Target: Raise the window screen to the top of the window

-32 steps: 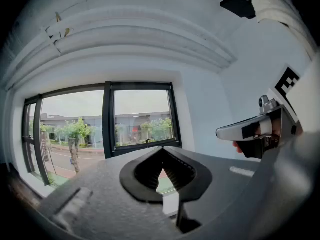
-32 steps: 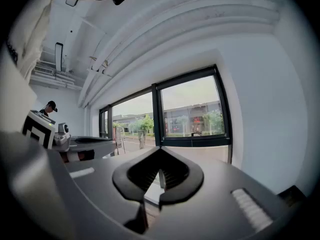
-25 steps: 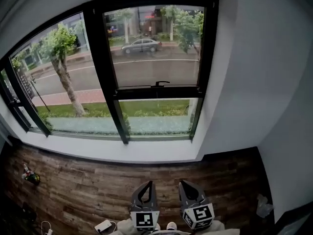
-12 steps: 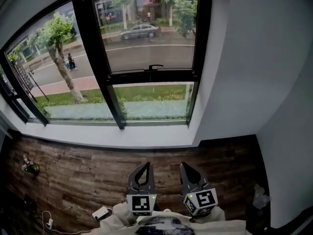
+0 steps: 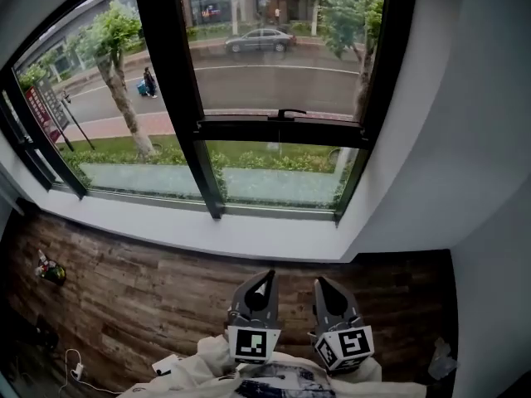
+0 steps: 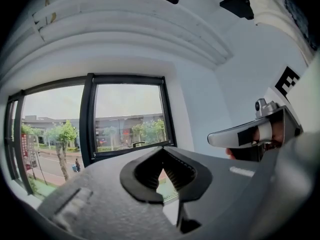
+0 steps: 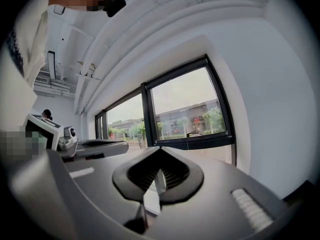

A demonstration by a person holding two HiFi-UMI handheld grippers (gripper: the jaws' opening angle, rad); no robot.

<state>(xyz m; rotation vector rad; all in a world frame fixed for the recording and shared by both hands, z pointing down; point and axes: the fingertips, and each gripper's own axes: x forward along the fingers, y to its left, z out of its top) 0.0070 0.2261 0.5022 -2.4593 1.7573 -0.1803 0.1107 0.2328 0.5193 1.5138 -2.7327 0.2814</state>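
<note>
The window screen [image 5: 282, 131] sits in the right-hand window section, toward 12 o'clock in the head view. Its one black crossbar lies level, with its long axis running from 9 to 3 o'clock, about midway up the glass. A single small handle [image 5: 289, 113] rises from the bar's top edge, pointing to 12. Whether the mesh hangs above or below that bar I cannot tell. Two grippers show at 6 o'clock, side by side over the wooden floor [image 5: 116, 280], both aimed at the window and well apart from it. The left gripper [image 5: 266, 275] has its jaws clenched with nothing between them, and the right gripper [image 5: 320, 281] is likewise clenched and empty. Outside are one parked car [image 5: 260, 40] at 12 and one tree [image 5: 120, 48] at 10.
</note>
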